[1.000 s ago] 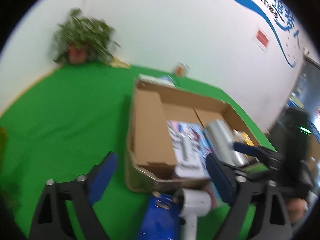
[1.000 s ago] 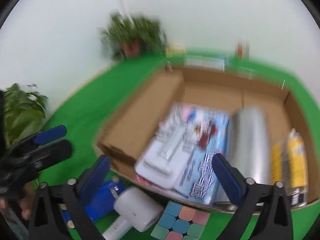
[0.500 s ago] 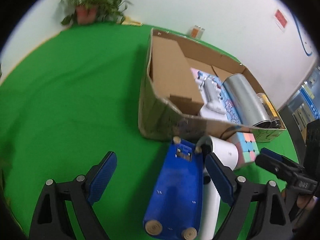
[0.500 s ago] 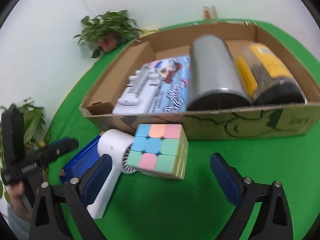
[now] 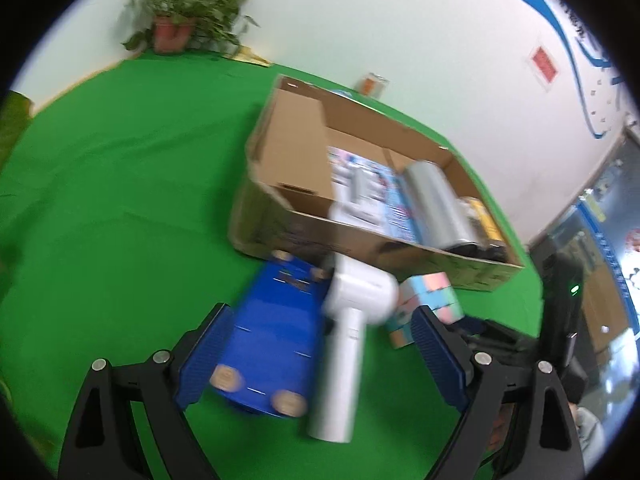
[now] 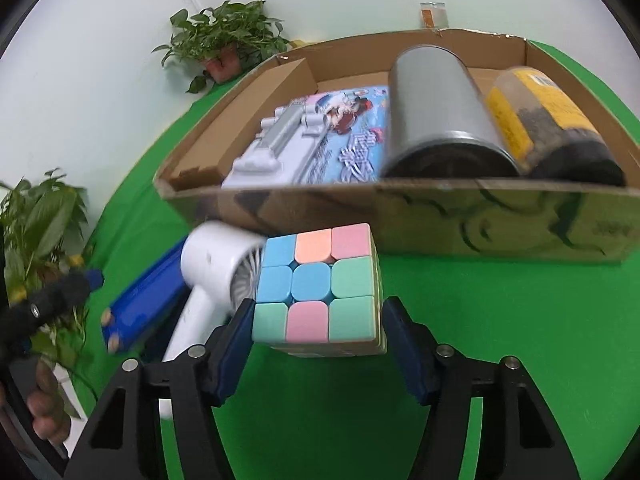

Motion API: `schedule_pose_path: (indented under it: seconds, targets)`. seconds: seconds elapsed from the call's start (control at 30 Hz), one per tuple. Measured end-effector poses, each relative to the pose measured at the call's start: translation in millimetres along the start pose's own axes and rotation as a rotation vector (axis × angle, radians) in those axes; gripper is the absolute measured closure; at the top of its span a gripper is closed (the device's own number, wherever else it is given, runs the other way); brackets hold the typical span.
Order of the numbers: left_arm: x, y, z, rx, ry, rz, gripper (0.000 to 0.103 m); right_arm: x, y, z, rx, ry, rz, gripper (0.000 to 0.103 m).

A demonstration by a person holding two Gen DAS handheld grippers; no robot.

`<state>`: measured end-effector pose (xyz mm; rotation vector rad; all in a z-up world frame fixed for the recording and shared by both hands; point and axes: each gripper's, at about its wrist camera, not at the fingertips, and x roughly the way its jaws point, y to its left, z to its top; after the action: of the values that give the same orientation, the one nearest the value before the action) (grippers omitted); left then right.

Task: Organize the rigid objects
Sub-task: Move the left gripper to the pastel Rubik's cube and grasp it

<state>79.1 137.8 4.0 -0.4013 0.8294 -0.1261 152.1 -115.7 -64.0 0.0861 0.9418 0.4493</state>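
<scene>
Outside: one cube (image 6: pixel 316 286) between open right tongs (image 6: pixel 318 344); one dryer (image 5: pixel 352 320); left tongs (image 5: pixel 320 364) open, empty.

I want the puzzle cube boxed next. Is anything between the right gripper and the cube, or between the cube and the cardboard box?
Nothing visible blocks the right gripper: its open fingers flank the puzzle cube. Toward the cardboard box, only the box's near wall stands in the way, so the cube must go up over it. The white hair dryer sits beside the cube.

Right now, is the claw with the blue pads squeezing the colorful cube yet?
Cannot tell. In the right wrist view the right gripper straddles the cube; its left pad meets the cube's edge, and beside the right pad only a sliver shows.
</scene>
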Motion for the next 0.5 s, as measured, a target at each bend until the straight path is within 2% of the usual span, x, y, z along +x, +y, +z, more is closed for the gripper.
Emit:
schedule_pose_path:
  seconds: [0.2, 0.3, 0.43, 0.5]
  targets:
    - [21.5, -43.2, -24.8, 0.022, 0.145, -0.193, 0.013, -53.9, -13.6, -60.6, -0.031, 0.010, 0.020, 0.042]
    - [41.4, -60.5, -48.6, 0.002, 0.272, -0.297, 0.013, -75.0, -12.0, -93.2, -0.025, 0.022, 0.035, 0.041]
    - [58.3, -61.9, -75.6, -0.096, 0.384, -0.350, 0.013, -90.5, -1.3, -123.4, -0.059, 0.038, 0.148, 0.039]
    - [61.0, -60.9, -83.4, -0.126, 0.405, -0.343, 0.013, -92.9, 5.1, -128.8, -0.087, 0.027, 0.159, 0.038]
